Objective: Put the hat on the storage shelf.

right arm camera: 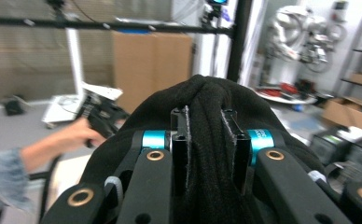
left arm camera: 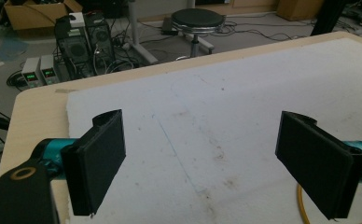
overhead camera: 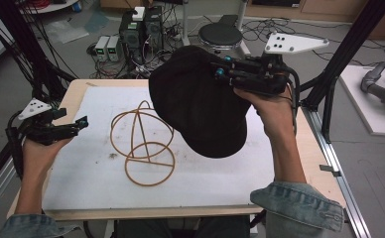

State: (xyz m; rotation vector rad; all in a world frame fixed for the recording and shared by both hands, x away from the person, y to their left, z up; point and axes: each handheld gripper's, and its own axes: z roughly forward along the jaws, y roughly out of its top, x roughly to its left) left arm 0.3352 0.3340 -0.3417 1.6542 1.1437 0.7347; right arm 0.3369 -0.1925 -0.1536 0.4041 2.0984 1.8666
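A soft black cap [overhead camera: 200, 101] hangs bunched in the clamped right gripper [overhead camera: 225, 69], above a wire hat stand [overhead camera: 142, 144]; the left gripper [overhead camera: 79, 124] stands wide open, empty.

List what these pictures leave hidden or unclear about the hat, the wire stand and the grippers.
- Hat: its underside faces away in the high view; in the right gripper view the right gripper covers its lower part.
- Wire stand: the hat overlaps its right side in the high view; the left gripper view's edge cuts it to a yellow sliver.
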